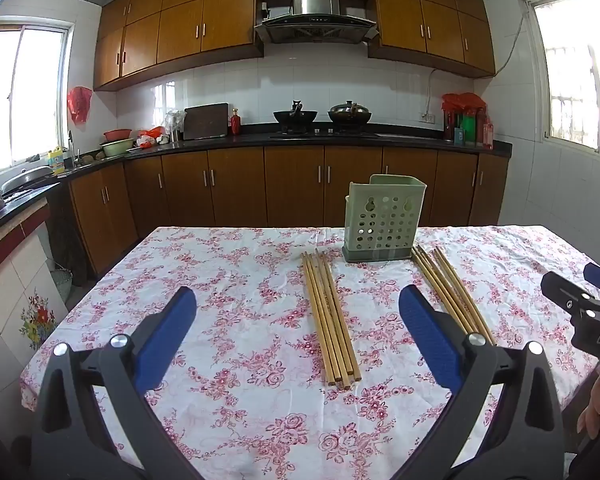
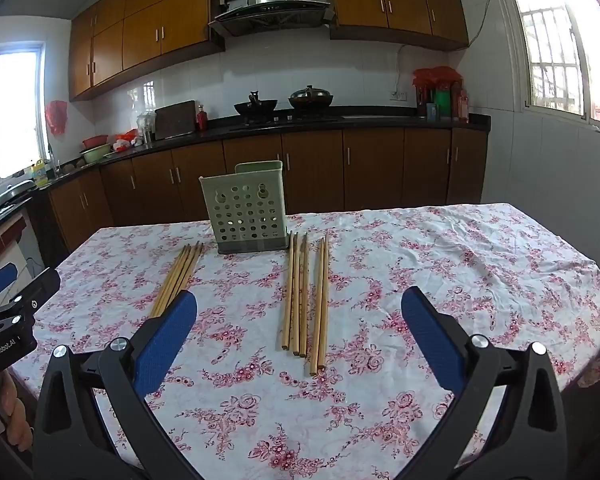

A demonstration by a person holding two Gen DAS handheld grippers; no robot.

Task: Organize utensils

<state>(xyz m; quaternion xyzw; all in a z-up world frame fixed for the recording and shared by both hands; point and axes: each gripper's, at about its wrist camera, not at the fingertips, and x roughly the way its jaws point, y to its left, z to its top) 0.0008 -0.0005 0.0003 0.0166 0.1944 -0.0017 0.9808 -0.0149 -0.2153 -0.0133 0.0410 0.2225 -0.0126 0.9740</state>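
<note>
Both tools I hold gaping and empty: left gripper [image 1: 296, 308], right gripper [image 2: 298, 310]. Ahead of the left one lie 6 chopsticks [image 1: 331, 320]; between both, farther off, stands 1 green holder [image 1: 384, 220]; ahead of the right lie 5 loose chopsticks [image 2: 305, 300].

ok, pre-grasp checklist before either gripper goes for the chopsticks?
1. Left gripper open, nothing between fingers: ok.
2. Right gripper open, nothing held: ok.
3. Left chopstick bundle flat on tablecloth, unobstructed: ok.
4. Right chopstick group flat, loosely spread: ok.
5. Green holder upright between both groups: ok.
6. Holder already holds anything: cannot tell.
</note>
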